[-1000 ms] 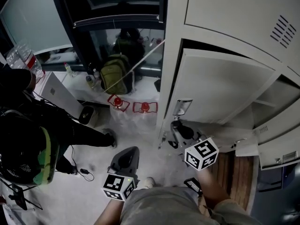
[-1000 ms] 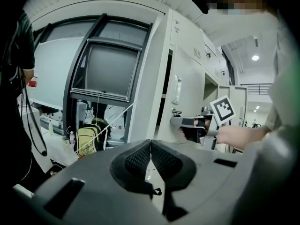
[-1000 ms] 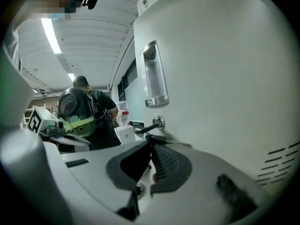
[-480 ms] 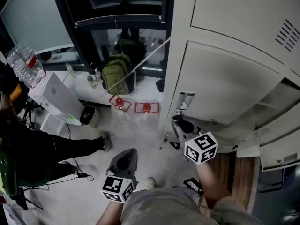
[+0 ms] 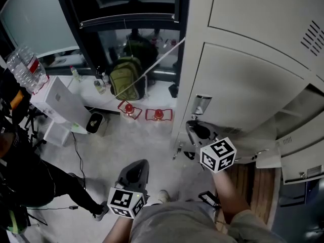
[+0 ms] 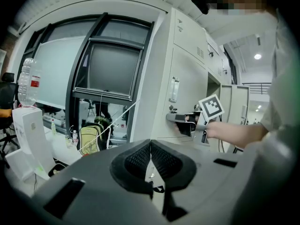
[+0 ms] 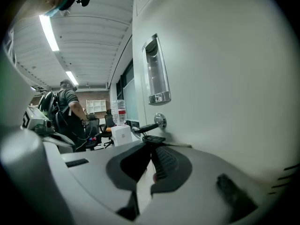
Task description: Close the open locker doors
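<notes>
Our right tongs (image 5: 194, 130) are pressed together with nothing in them. They're parked right by the lower left corner of the locker door (image 5: 248, 90), just under its handle recess (image 5: 201, 104). In the right gripper view the door face runs close alongside the tongs, and there's a key (image 7: 159, 121) stuck in the lock just ahead of them. We can't tell if the tongs actually touch the metal. That door looks about flush with the cabinet frame. Further right, another door (image 5: 299, 160) hangs open.

Our left tongs (image 5: 135, 167) are squeezed together too, also empty. They're held low over the floor (image 5: 126, 135), well apart from the lockers. A green backpack (image 5: 124, 80) sits over by the window.
</notes>
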Available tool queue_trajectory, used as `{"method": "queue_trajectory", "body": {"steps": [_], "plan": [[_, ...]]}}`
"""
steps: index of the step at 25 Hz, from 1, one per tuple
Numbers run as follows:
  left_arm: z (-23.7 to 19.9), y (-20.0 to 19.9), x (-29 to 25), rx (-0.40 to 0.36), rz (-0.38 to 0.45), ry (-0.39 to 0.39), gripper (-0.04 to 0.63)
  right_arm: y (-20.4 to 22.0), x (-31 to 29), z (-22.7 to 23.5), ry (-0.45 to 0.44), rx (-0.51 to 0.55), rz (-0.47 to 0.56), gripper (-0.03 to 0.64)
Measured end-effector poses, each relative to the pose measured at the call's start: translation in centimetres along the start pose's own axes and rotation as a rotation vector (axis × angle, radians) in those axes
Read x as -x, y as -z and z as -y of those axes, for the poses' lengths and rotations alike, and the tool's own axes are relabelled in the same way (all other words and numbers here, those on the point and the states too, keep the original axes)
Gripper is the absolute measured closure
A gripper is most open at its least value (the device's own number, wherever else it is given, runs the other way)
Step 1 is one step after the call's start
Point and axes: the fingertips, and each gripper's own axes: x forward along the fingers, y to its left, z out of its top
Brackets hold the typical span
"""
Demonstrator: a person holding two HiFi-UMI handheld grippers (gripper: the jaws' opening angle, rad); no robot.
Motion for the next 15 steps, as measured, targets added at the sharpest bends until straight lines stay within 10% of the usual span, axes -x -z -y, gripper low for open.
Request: {"method": "queue_trajectory", "body": {"steps": [15], "plan": [[0.86,0.39,0.01,0.003,-0.030,0.035,0.580,0.29,0.17,0.14,0.008,-0.002,-0.012,0.589]]}}
